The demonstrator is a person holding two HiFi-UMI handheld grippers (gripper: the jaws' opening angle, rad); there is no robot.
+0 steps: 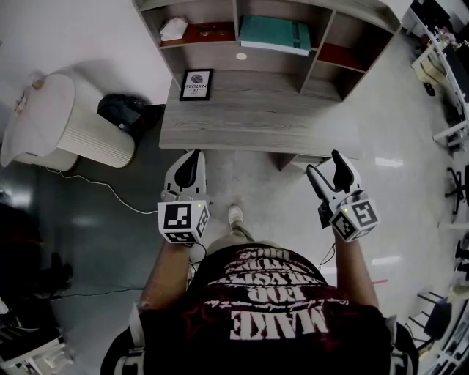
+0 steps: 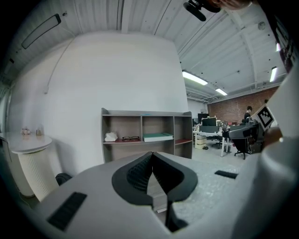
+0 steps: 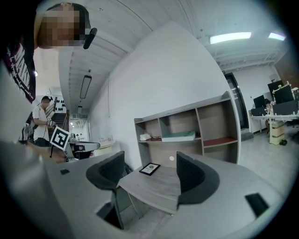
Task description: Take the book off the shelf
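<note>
Nearest the body, both grippers are held short of the desk's front edge, well apart from the shelving; the left gripper [image 1: 192, 155] is seen clenched, jaws pressed together with nothing between them; the right gripper [image 1: 324, 162] is seen released, jaws spread and empty. Beyond them the grey desk [image 1: 256, 121] is noted, with a small framed picture [image 1: 196, 84] set at its back left. Farther on, the shelf unit [image 1: 220, 55] rises at the desk's back; the teal book [image 1: 275, 34] is laid flat in the middle compartment, untouched; a white lump [image 1: 174, 29] and spectacles [image 2: 131, 138] are noted in the compartment to its left. Step judged: approach, no reach yet begun. The next move is judged to call for the open right gripper to be carried forward over the desk, its jaws turned to straddle the book's front edge, then closed and drawn back; the dividers [image 1: 236, 18] would have to be cleared on the way out.
</note>
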